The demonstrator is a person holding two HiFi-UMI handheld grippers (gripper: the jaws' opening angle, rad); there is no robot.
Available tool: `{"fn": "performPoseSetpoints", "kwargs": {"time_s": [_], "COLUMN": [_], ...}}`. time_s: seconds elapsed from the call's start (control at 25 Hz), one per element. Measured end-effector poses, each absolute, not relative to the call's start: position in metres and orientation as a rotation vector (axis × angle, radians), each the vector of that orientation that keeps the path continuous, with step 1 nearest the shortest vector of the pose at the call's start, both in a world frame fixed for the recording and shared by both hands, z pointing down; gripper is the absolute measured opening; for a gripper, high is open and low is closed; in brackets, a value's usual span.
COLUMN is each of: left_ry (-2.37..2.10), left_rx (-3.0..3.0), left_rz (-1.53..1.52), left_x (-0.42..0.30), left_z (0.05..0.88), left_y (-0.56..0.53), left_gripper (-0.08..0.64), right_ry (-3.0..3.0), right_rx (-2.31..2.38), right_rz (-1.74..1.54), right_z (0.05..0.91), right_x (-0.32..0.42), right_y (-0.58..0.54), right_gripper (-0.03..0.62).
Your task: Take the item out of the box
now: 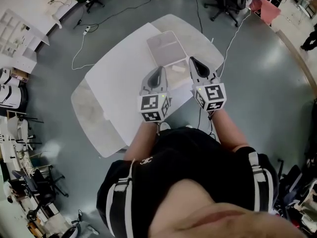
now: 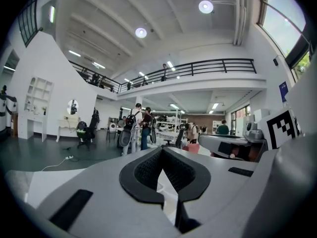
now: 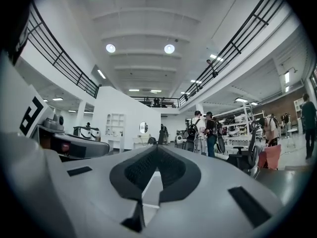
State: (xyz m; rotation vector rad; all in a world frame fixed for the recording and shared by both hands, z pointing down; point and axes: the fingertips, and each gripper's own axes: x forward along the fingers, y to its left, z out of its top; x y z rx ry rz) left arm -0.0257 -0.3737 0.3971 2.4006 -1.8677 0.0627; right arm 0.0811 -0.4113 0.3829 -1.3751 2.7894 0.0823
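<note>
Table (image 1: 114, 83) far edge: box (image 1: 166, 47) blocks the way.
Table left side: bare, free to pass.
Above box: open air.

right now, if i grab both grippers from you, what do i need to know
Left gripper: tongs shut, nothing in them, over the white table, just short of the box.
Right gripper: tongs shut, empty, by the box's near right corner.
The box is pale and shallow, and it sits on the table ahead of both grippers. Its contents are too small to make out.
Done: nothing has visibly been taken out.
Left: probably open one pair of tongs, reach into the box and lift the item out.
</note>
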Motion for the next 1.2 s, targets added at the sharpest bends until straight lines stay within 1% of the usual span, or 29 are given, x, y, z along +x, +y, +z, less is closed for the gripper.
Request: {"fn": "performPoseSetpoints", "kwargs": {"time_s": [0.2,0.64,0.72,0.92,1.2], "left_ry": [-1.869,-1.874,-1.879,-1.885,-1.916], "left_rx": [2.404,2.329,2.314,2.276,2.227], "left_rz": [0.070,0.078,0.078,0.064,0.068], "left_x": [-0.036,-0.065,-0.071,-0.084,-0.102], "left_z": [0.394,0.413,0.415,0.419,0.420], "left_y": [-0.383,-0.381,-0.380,-0.377,-0.370], "left_gripper": [0.014,0.014,0.014,0.014,0.014], "right_ry": [2.833,3.282,3.382,3.547,3.725], "right_rx": [-1.394,-1.329,-1.274,-1.174,-1.103], "right_rz": [0.136,0.648,0.654,0.625,0.517], "right_z": [0.393,0.457,0.469,0.495,0.543], "right_x": [0.071,0.037,0.033,0.025,0.018], "right_y": [-0.424,-0.436,-0.437,-0.443,-0.459], "right_gripper": [0.013,0.014,0.019,0.060,0.094]}}
